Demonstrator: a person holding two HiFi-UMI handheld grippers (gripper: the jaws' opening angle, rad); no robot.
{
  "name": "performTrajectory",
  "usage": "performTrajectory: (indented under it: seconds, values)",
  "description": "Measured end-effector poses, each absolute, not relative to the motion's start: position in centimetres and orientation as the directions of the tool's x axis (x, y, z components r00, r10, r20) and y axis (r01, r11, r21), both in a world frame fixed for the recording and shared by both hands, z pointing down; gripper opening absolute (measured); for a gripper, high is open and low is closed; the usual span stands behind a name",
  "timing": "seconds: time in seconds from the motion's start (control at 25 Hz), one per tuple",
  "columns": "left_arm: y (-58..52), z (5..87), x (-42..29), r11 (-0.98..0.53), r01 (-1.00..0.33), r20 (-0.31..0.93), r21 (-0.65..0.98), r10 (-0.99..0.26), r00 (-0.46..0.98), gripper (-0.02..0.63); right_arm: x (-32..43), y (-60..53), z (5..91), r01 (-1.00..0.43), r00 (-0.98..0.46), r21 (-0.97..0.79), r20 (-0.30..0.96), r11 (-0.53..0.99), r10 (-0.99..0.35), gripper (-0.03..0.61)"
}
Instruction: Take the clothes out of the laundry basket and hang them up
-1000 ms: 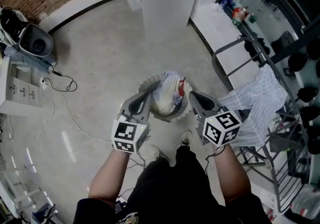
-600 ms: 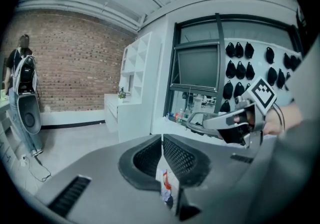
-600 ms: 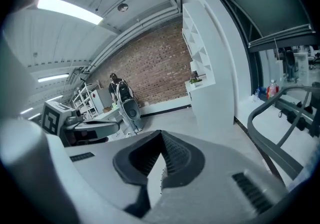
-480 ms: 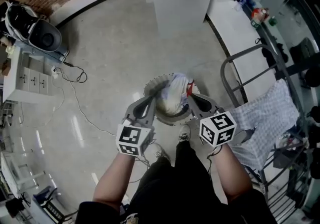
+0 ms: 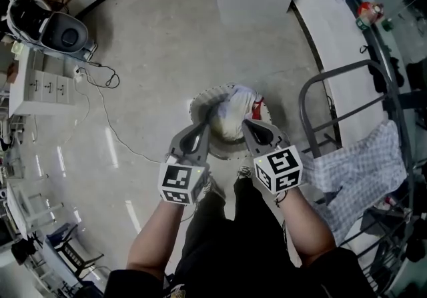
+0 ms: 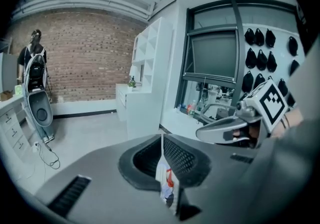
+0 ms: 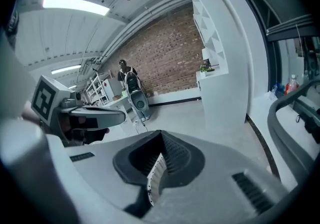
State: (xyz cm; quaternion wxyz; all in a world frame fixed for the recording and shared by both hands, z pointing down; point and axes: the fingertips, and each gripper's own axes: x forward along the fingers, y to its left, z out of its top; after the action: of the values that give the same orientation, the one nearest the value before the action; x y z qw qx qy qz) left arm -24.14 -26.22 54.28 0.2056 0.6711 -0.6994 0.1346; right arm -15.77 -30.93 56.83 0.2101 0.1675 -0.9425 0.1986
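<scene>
round ribbed white basket (image 5: 197,99), crumpled pale clothes (image 5: 233,109), left claw (image 5: 205,125) and right claw (image 5: 246,123) clenched

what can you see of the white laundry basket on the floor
The round white laundry basket stands upright on the pale grey floor, just ahead of the person's shoes. Its rim looks slotted, likely plastic. A heap of white clothes with a red patch fills it above the rim. The left gripper and right gripper overlap its near edge; contact is unclear.

Left gripper (image 5: 205,126), right gripper (image 5: 247,126) side by side — jaws together, angled down
</scene>
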Motion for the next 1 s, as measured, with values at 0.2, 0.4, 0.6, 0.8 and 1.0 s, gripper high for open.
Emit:
performTrajectory:
  seconds: [0.2, 0.4, 0.6, 0.8, 1.0]
  values:
    - [-26.8, 57.3, -23.7, 0.054, -0.994, 0.507, 0.093, -0.862, 0.001, 0.012, -16.1, -31.3, 60.1, -0.408, -0.854, -0.351, 0.474, 0.843, -0.216, 0.006]
    - [-26.9, 60.3, -23.5, 0.025, -0.993, 0.528, 0.116, -0.848, 0.04, 0.012, -16.0, -31.2, 62.9, -0.432, -0.841, -0.363, 0.492, 0.825, -0.224, 0.006]
    - [-27.6, 63.4, -23.1, -0.02, -0.989, 0.532, 0.145, -0.842, 0.095, 0.012, -15.7, -31.9, 66.0, -0.477, -0.825, -0.377, 0.504, 0.794, -0.256, 0.008]
    - [-28.5, 66.7, -23.5, -0.051, -0.985, 0.536, 0.164, -0.834, 0.132, 0.012, -15.9, -32.8, 69.2, -0.518, -0.808, -0.376, 0.511, 0.769, -0.295, 0.008]
    - [-28.9, 70.0, -23.7, -0.072, -0.983, 0.541, 0.17, -0.827, 0.154, 0.014, -15.7, -34.3, 72.6, -0.561, -0.783, -0.365, 0.526, 0.743, -0.333, 0.03]
